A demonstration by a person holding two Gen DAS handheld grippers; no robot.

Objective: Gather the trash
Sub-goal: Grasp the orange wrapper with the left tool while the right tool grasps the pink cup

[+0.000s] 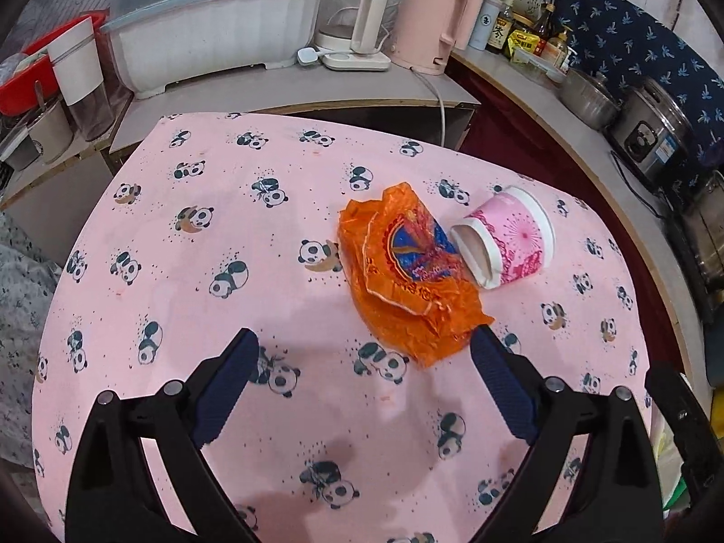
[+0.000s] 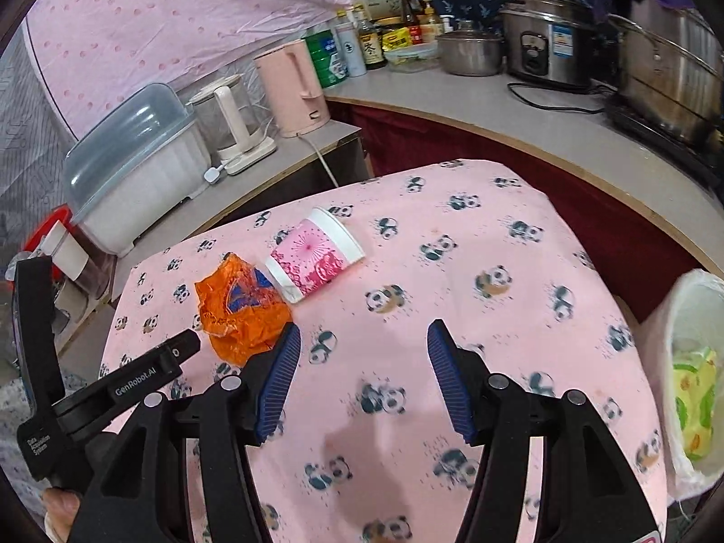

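A crumpled orange wrapper (image 1: 409, 271) lies on the pink panda tablecloth (image 1: 203, 249), with a pink and white paper cup (image 1: 507, 237) on its side touching it on the right. My left gripper (image 1: 364, 339) is open and empty, just short of the wrapper's near edge. In the right wrist view the wrapper (image 2: 240, 310) and cup (image 2: 314, 253) lie ahead to the left. My right gripper (image 2: 364, 330) is open and empty above bare cloth. The left gripper's body (image 2: 149, 371) shows at left. A white-lined bin (image 2: 692, 375) with green and yellow trash stands at the right.
A counter (image 1: 280, 86) behind the table holds a covered dish rack (image 1: 212, 22), a glass kettle (image 1: 353, 22), a pink kettle (image 1: 434, 22), bottles and steel pots (image 2: 547, 36). A red basin (image 1: 27, 77) sits far left.
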